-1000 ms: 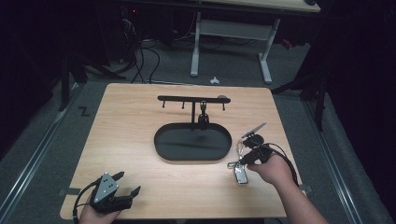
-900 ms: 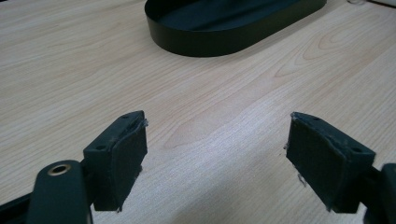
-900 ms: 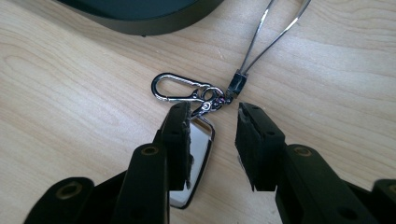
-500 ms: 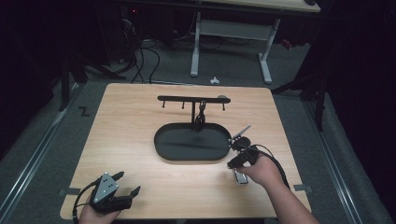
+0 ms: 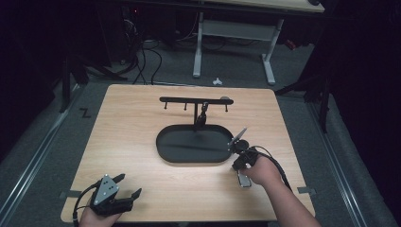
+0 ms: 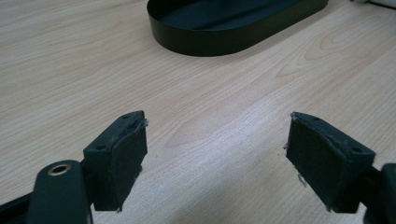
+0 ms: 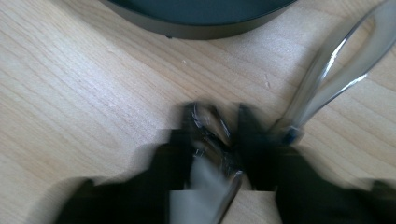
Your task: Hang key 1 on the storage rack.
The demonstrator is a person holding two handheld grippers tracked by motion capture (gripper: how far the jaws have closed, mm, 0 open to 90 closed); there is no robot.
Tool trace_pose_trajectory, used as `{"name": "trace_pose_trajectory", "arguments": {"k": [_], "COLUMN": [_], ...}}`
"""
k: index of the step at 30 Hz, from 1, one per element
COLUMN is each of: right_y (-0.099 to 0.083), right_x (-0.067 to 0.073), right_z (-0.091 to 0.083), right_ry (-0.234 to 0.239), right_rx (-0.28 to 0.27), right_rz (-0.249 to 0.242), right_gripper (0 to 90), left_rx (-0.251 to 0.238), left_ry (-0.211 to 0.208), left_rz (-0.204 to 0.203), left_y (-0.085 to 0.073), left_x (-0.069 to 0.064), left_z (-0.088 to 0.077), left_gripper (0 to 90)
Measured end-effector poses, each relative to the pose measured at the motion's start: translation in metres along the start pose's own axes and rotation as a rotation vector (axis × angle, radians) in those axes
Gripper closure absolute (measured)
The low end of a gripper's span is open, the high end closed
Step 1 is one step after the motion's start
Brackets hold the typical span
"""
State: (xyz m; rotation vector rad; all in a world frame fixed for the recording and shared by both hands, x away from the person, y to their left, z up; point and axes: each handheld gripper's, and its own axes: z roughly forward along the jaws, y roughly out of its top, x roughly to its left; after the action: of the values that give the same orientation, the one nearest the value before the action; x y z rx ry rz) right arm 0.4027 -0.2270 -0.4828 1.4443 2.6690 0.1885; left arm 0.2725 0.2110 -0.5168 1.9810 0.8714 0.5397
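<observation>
A shiny metal utensil (image 5: 244,180) with a loop-shaped end (image 7: 327,74) lies on the wooden table by the right end of the black oval tray (image 5: 163,150). My right gripper (image 5: 240,168) points steeply down onto it. In the blurred right gripper view its jaws (image 7: 219,121) have just been closing and stand close together, with a shiny part of the utensil between them. My left gripper (image 5: 128,186) rests at the table's near left corner. It is open (image 6: 215,140), with bare wood between its pads.
A black rack (image 5: 194,100) with a crossbar and small hooks stands behind the tray, with a dark item (image 5: 203,115) by its post. The tray's rim (image 7: 196,29) lies just beyond my right jaws. A cable trails from the right hand.
My right hand has moved left and down, closer to the tray's right end and onto the utensil. The left gripper has stayed still.
</observation>
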Motion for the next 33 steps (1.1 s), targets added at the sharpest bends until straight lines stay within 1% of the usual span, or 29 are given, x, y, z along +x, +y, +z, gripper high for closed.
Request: {"name": "trace_pose_trajectory", "arguments": {"k": [1, 3, 4, 7, 10, 12, 13, 15, 19, 22, 23, 24, 25, 26, 27, 28, 29, 33], "right_y": [0.0, 0.0, 0.001, 0.001, 0.002, 0.003, 0.003, 0.002, -0.003, -0.006, -0.01, -0.01, -0.012, -0.014, -0.015, -0.015, -0.016, -0.017], "right_x": [-0.001, -0.002, -0.003, -0.004, -0.007, -0.009, -0.01, -0.011, -0.009, -0.009, -0.01, -0.01, -0.009, -0.009, -0.008, -0.008, -0.008, -0.007], "right_z": [0.0, -0.001, -0.003, -0.004, -0.005, -0.004, -0.003, -0.003, -0.005, -0.005, -0.004, -0.004, 0.0, 0.002, 0.003, 0.003, 0.003, 0.002], "right_ry": [-0.006, -0.002, -0.01, -0.015, -0.031, -0.03, -0.022, -0.019, -0.006, -0.006, 0.006, 0.006, 0.01, 0.006, 0.009, 0.009, 0.022, 0.023], "right_rx": [-0.005, -0.006, -0.019, -0.026, -0.039, -0.036, -0.035, -0.036, -0.022, -0.01, 0.01, 0.01, 0.042, 0.057, 0.052, 0.052, 0.053, 0.069], "right_rz": [0.003, 0.009, 0.013, 0.021, 0.034, 0.043, 0.047, 0.05, 0.046, 0.041, 0.026, 0.026, 0.017, 0.003, -0.003, -0.003, 0.0, 0.003], "right_gripper": [81.8, 83.9, 86.1, 86.3, 86.2, 84.5, 81.5, 80.7, 78.8, 77.7, 75.2, 75.2, 75.1, 76.5, 79.7, 79.7, 86.0, 86.7], "left_rx": [-0.001, -0.001, -0.001, 0.0, 0.002, 0.001, 0.001, 0.001, 0.001, 0.005, 0.007, 0.007, 0.007, 0.007, 0.006, 0.006, 0.006, 0.008], "left_ry": [0.0, -0.001, -0.001, -0.001, -0.003, -0.002, -0.002, -0.003, -0.007, -0.01, -0.012, -0.012, -0.012, -0.012, -0.012, -0.012, -0.012, -0.015], "left_rz": [0.001, 0.001, 0.001, 0.0, 0.0, 0.001, 0.0, -0.001, 0.0, 0.004, 0.006, 0.006, 0.005, 0.005, 0.002, 0.002, 0.001, -0.001], "left_y": [0.0, 0.0, 0.0, 0.0, 0.0, 0.0, 0.0, 0.0, 0.0, 0.0, 0.0, 0.0, 0.0, 0.0, 0.0, 0.0, 0.0, 0.0], "left_x": [0.0, -0.001, -0.001, -0.001, -0.001, -0.001, -0.001, -0.001, -0.001, -0.002, -0.002, -0.002, -0.002, -0.002, -0.002, -0.002, -0.002, -0.001], "left_z": [0.0, 0.0, 0.0, 0.0, 0.0, 0.0, 0.0, 0.0, 0.001, 0.001, 0.002, 0.002, 0.002, 0.002, 0.002, 0.002, 0.001, 0.001], "left_gripper": [20.7, 20.8, 20.7, 20.8, 20.8, 20.9, 20.8, 20.8, 20.9, 20.9, 20.9, 20.9, 20.9, 20.9, 20.9, 20.9, 20.9, 20.9]}}
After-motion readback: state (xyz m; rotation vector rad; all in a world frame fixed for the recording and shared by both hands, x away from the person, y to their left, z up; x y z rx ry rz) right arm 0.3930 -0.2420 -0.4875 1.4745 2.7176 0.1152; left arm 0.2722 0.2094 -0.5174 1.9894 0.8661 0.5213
